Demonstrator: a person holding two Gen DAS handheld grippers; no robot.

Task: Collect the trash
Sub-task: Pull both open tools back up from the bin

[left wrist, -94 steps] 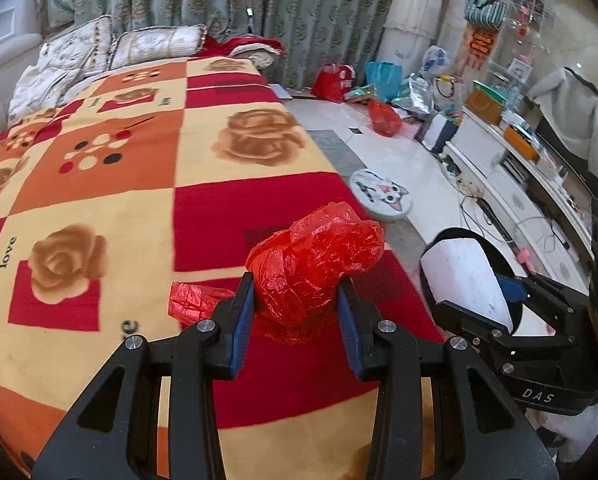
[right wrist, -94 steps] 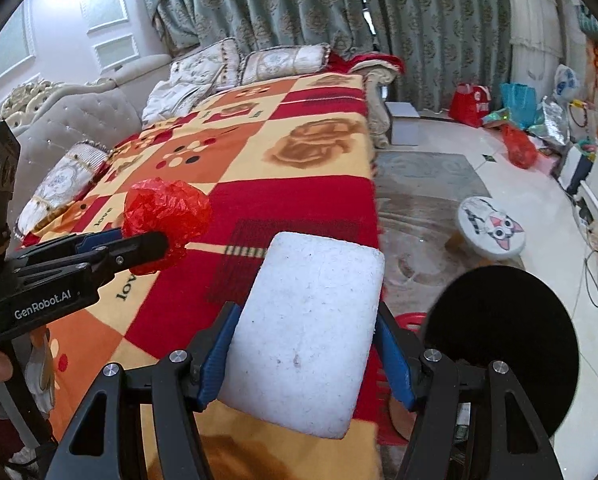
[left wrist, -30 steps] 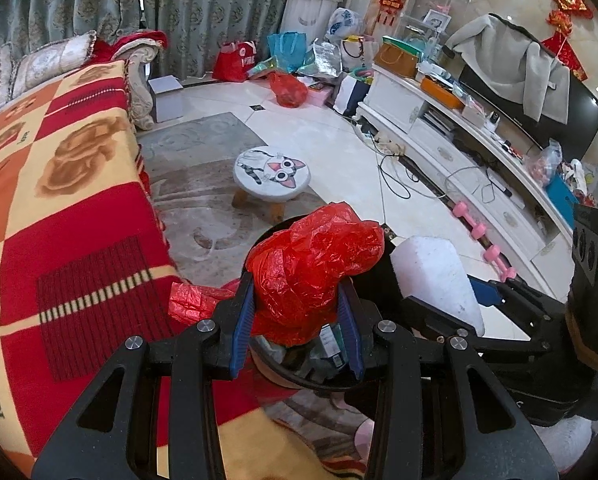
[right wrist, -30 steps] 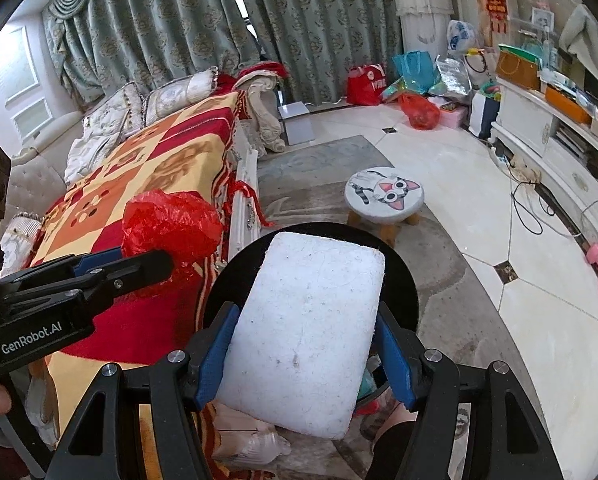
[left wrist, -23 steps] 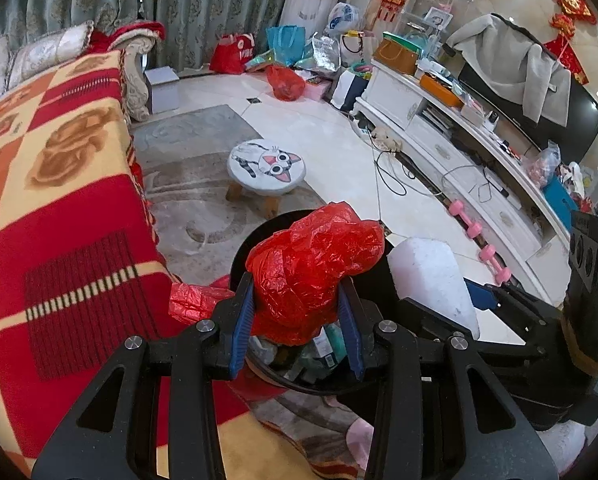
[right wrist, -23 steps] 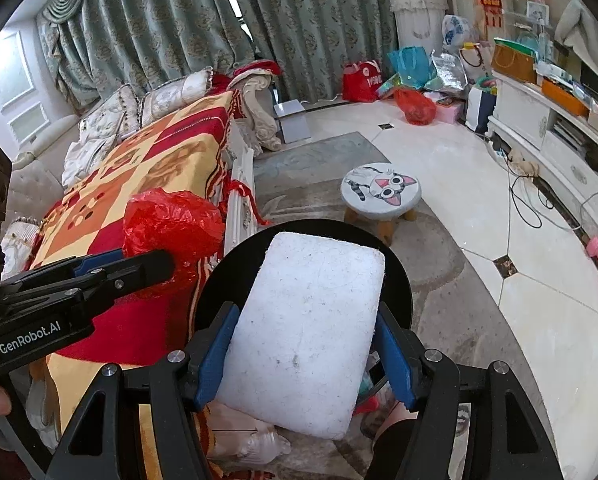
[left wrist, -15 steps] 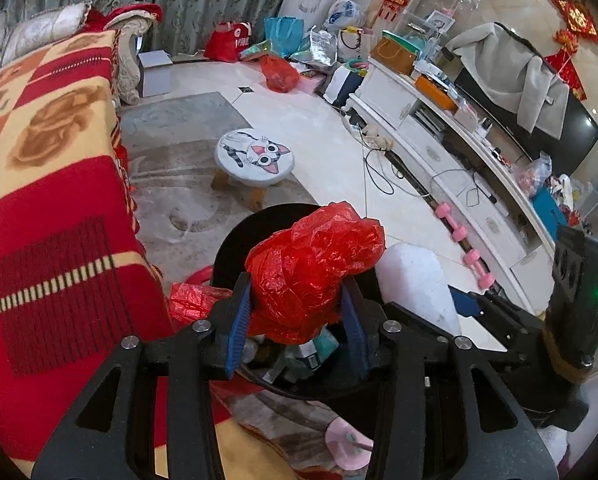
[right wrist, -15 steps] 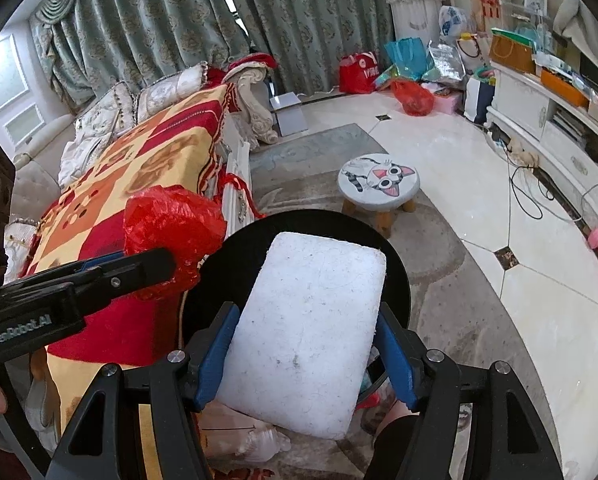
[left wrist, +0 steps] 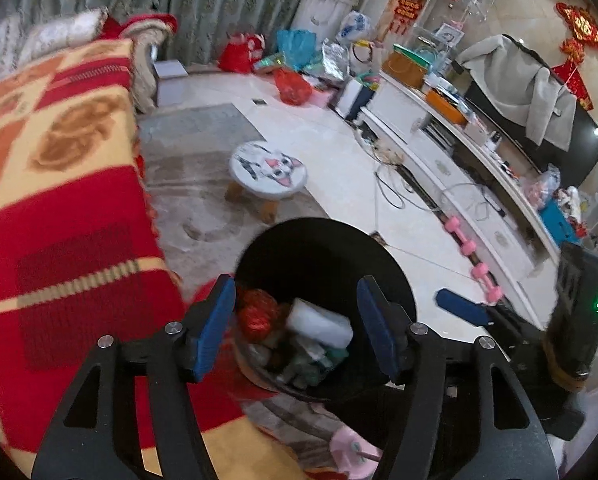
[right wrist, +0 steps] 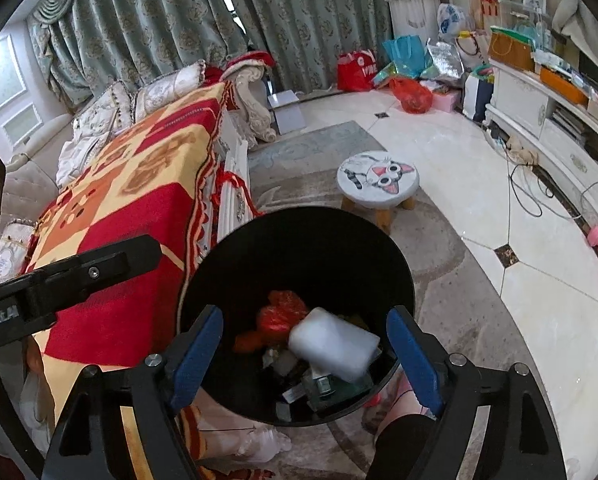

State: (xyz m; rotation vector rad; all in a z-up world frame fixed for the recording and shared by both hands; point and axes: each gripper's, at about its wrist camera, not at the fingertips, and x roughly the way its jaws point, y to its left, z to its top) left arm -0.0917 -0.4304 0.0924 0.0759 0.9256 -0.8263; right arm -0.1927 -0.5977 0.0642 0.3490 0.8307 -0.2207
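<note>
A round black trash bin [right wrist: 299, 232] [left wrist: 323, 240] stands on the floor beside the sofa, under both grippers. Inside it lie a crumpled red plastic bag [right wrist: 281, 314] [left wrist: 257, 310] and a white foam block [right wrist: 333, 344] [left wrist: 319, 322] on top of other rubbish. My left gripper [left wrist: 297, 326] hangs over the bin, its jaws opening with nothing between them. Above the bin too, my right gripper [right wrist: 305, 354] has its jaws opening and empty. The left gripper's arm [right wrist: 67, 272] shows at the left of the right wrist view.
The sofa with a red, orange and yellow blanket [right wrist: 139, 184] borders the bin on the left. A small stool with a cat face [right wrist: 377, 178] stands on the rug behind it. A white TV cabinet [left wrist: 479, 184], floor cables and pink dumbbells [left wrist: 471, 252] line the right. A person's foot [right wrist: 399, 408] is by the bin.
Both grippers opened over the bin. The red bag left the left gripper and the white foam block left the right gripper; both now lie inside the bin.
</note>
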